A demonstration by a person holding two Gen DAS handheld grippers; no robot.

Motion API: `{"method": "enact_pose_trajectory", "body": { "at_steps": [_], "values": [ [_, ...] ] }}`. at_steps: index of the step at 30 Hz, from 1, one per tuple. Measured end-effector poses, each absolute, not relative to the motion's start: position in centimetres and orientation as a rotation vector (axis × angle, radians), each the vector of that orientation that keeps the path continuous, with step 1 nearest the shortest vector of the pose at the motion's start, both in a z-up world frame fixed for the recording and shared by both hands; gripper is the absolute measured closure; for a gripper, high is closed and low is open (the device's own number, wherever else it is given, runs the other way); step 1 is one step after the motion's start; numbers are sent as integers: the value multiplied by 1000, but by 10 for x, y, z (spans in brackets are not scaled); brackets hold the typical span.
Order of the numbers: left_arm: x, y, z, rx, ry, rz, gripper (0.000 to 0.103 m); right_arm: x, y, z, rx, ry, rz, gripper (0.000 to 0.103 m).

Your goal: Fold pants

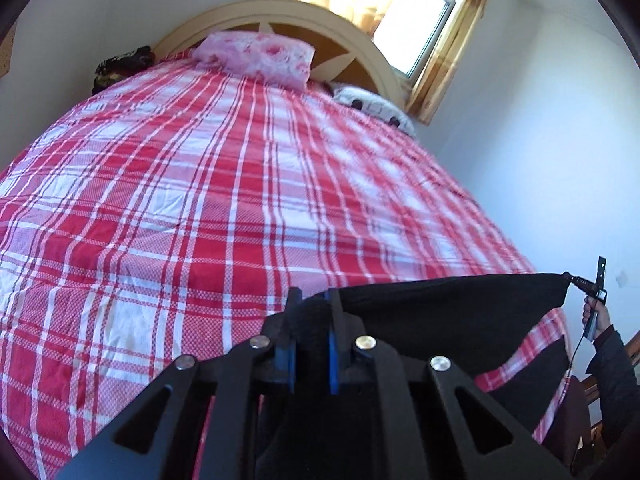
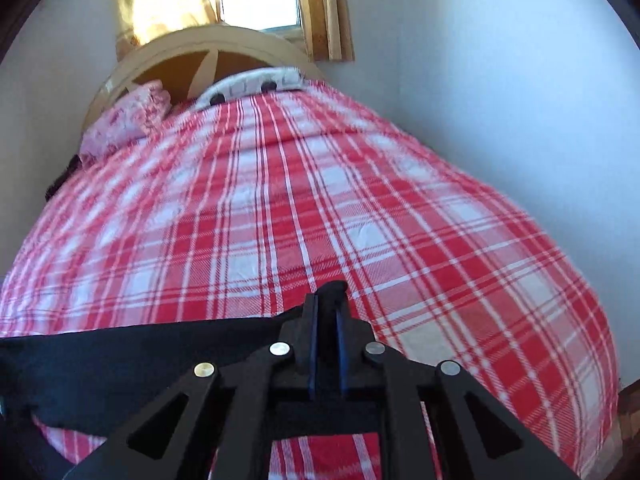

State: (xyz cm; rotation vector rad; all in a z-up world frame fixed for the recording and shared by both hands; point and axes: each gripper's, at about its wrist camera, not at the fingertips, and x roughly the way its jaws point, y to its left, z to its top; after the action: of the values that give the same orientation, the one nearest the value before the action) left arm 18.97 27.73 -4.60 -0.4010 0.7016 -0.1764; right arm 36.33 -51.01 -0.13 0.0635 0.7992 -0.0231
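Note:
Black pants [image 1: 460,316] hang stretched between my two grippers above the near end of the bed. My left gripper [image 1: 314,300] is shut on one corner of the black fabric, which bunches between its blue pads. The cloth's top edge runs taut to the right, where the right gripper [image 1: 576,280] pinches the far corner, held by a hand in a dark sleeve. In the right wrist view my right gripper [image 2: 329,304] is shut on the pants [image 2: 132,356], a tuft of cloth poking out past the fingertips. The cloth stretches away to the left.
A bed with a red and white plaid cover [image 1: 224,184] fills both views. A pink floral pillow [image 1: 260,58] and a white patterned pillow [image 1: 372,106] lie by the curved headboard [image 2: 208,46]. A dark bundle [image 1: 120,64] sits at the far left. White walls stand close on the right.

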Motion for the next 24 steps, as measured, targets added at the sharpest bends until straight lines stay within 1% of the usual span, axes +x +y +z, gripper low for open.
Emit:
{"method": "enact_pose_trajectory", "body": {
  "at_steps": [4,7,9,14,20,22,24],
  "values": [
    [159,276,-41,-423,644,-226,91,310,-527,25,106,716,-25,96],
    [131,274,-48,-446,608,-289,91,269,-544,25,133,692,-43,96],
    [114,273,-53,-445,594,-318,91,241,-558,16,162,694,-63,96],
    [87,271,-82,-452,644,-349,91,188,-577,-22,229,722,-91,95],
    [71,261,-106,-395,666,-376,89,151,-586,-57,290,778,-113,94],
    [66,258,-110,-362,669,-376,88,143,-582,-67,270,812,-115,93],
    [62,256,-111,-346,665,-373,83,136,-577,-71,239,828,-128,91]
  ]
}}
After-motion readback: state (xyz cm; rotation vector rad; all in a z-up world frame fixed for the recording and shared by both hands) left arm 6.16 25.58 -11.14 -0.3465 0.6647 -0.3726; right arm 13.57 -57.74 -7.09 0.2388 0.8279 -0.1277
